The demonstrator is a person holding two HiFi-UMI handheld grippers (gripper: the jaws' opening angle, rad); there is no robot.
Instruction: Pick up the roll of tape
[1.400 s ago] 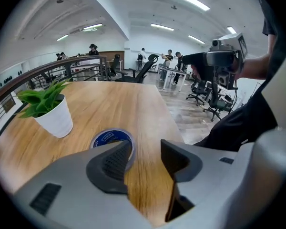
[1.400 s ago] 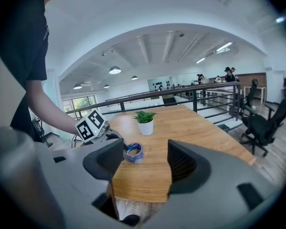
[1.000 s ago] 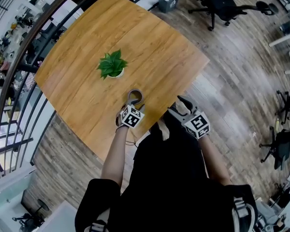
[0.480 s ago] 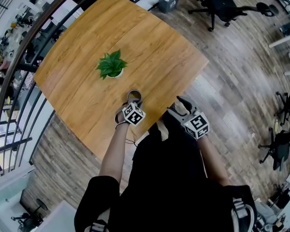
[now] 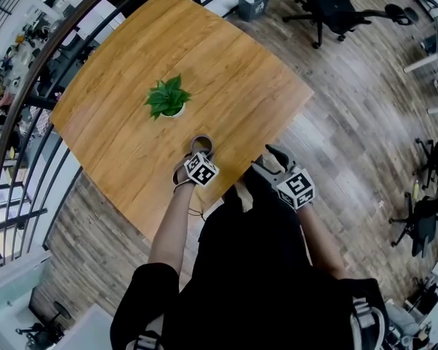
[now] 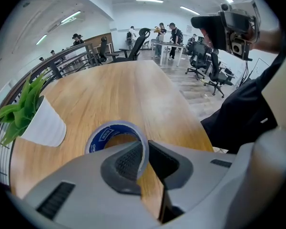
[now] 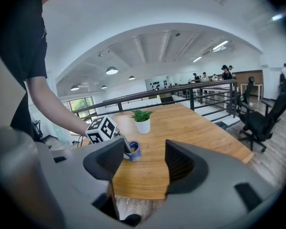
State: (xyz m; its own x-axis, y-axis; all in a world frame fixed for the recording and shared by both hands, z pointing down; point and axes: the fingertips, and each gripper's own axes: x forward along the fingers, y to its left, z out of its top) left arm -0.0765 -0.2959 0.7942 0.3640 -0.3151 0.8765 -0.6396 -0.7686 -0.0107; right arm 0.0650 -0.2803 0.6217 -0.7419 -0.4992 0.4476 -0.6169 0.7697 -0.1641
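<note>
The blue-cored roll of tape (image 6: 101, 136) lies flat on the pale wooden counter (image 6: 133, 89), near the edge closest to the person and a little apart from the green leafy plant in a white pot (image 6: 35, 123); the left hand-held gripper (image 6: 144, 162) points steeply down at it, one pad inside the ring and one outside, its jaws closing with the roll's wall pinched between them; the right hand-held gripper (image 7: 143, 162) hangs just off the counter's edge, apart from the roll, its jaws spread wide with nothing between them; black office chairs (image 5: 328, 2) stand on the plank floor (image 5: 350, 122) beyond
</note>
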